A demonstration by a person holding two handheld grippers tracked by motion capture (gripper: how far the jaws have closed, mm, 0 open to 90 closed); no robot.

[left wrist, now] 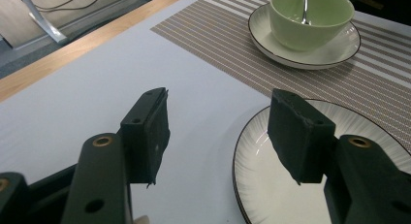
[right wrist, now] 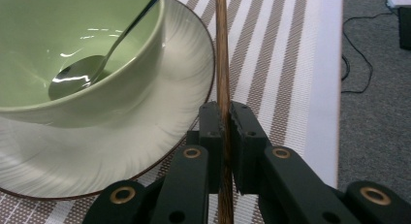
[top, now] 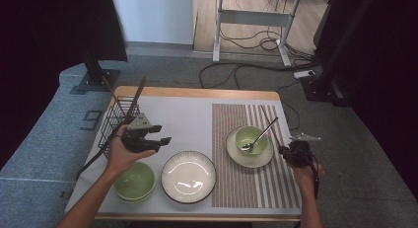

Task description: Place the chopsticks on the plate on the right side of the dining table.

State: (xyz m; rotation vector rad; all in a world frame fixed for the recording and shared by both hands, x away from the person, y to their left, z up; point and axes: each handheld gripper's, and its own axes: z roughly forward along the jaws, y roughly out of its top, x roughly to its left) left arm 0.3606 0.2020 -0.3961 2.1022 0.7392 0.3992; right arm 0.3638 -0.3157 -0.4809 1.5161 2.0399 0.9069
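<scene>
A: Nearest the person, what does each tool carry?

B: The right tool [right wrist: 225, 122] is clamped on one wooden chopstick [right wrist: 222, 49], pinched partway along its length and lying low along the striped mat [top: 256, 183], likely to be set down beside the place setting. The left tool [left wrist: 218, 132] hovers with jaws wide apart and nothing between them.

A: And around them?

B: Just below the left tool sits a green bowl [top: 134, 181]; to its right, toward the other tool, an empty white plate [top: 188, 176]. Just left of the right tool, a second green bowl [right wrist: 63, 49] stands on a saucer [right wrist: 184, 83] with one spoon [right wrist: 92, 69] leaning inside, so the chopstick runs close past the saucer's rim.

A: Farther off?

B: Beyond the left tool, a black wire basket [top: 116, 122] at the surface's [top: 197, 114] far corner holds two more sticks upright, presumably the supply.

A: The tally?

B: Two bowls, one plate, one saucer, one spoon, one basket, three sticks.
</scene>
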